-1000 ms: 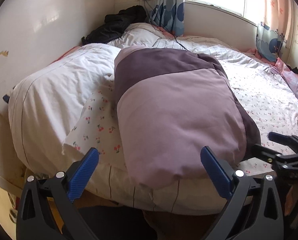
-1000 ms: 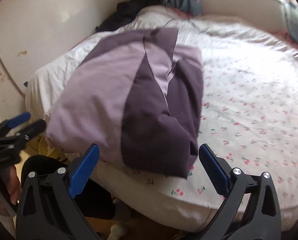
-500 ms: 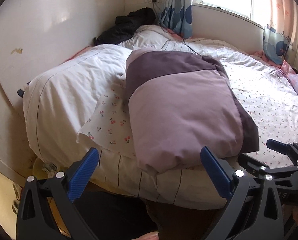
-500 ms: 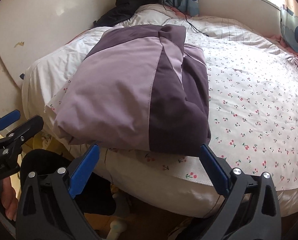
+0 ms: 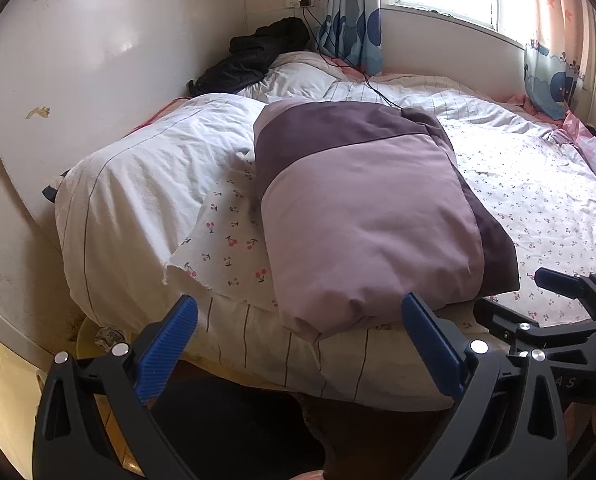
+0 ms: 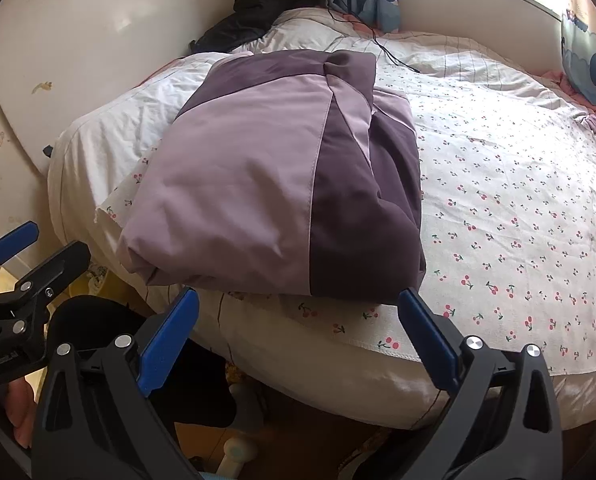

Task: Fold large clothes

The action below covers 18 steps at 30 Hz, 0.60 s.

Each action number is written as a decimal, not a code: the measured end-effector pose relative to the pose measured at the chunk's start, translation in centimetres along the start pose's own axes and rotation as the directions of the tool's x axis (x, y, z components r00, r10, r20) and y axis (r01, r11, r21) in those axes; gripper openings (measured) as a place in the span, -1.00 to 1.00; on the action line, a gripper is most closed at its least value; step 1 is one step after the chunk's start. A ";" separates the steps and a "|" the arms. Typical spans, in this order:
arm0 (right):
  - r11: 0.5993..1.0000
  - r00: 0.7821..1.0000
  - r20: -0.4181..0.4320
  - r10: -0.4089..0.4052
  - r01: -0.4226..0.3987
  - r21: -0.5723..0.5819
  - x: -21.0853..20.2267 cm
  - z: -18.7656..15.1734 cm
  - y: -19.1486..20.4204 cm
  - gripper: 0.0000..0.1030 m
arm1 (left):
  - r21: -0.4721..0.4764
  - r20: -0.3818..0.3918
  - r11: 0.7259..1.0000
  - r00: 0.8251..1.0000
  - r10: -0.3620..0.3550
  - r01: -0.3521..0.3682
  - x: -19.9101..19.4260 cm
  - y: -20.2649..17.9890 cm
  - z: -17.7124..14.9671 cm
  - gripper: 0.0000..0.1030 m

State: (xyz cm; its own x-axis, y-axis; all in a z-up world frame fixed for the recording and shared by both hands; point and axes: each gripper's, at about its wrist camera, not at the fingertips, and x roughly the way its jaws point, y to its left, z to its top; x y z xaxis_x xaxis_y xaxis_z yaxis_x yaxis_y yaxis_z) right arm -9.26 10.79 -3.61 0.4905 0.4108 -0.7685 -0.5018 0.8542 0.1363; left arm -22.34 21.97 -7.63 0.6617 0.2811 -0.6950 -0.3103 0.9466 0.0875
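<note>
A padded garment in light and dark purple [image 5: 361, 208] lies folded into a thick rectangle near the front edge of the bed [image 5: 537, 200]; it also shows in the right wrist view [image 6: 274, 184]. My left gripper [image 5: 301, 344] is open and empty, held off the bed's edge in front of the garment. My right gripper [image 6: 298, 328] is open and empty, also short of the garment. Each gripper shows in the other's view, the right one [image 5: 553, 316] and the left one [image 6: 26, 264].
A white striped duvet [image 5: 146, 192] is heaped left of the garment. A cherry-print sheet [image 6: 517, 208] covers the bed. A black garment [image 5: 254, 60] lies at the far corner by the wall. A cable [image 5: 361, 80] runs across the pillows. Curtains [image 5: 349, 28] hang behind.
Both grippers have drawn back and away from the folded garment, which lies still on the bed. Both stay open.
</note>
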 end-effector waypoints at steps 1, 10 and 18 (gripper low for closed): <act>1.000 1.000 0.000 -0.001 0.001 0.001 0.0 0.0 0.0 0.86 | 0.001 -0.001 1.000 1.000 0.000 0.000 0.0 0.0 0.0 0.89; 1.000 1.000 -0.012 -0.007 0.007 0.014 -0.1 -0.1 -0.3 0.86 | 0.009 -0.004 1.000 1.000 0.004 -0.004 -0.1 -0.2 0.0 0.89; 1.000 1.000 -0.010 -0.001 0.001 0.019 -0.4 -0.2 -0.7 0.86 | 0.010 -0.004 1.000 1.000 0.010 -0.010 0.0 -0.1 -0.1 0.89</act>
State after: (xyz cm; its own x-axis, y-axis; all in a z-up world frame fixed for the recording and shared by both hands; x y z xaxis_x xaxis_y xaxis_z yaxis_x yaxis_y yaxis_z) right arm -9.26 9.99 -3.48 0.4841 0.4070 -0.7746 -0.4873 0.8606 0.1476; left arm -22.35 21.87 -7.70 0.6560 0.2901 -0.6968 -0.3098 0.9453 0.1019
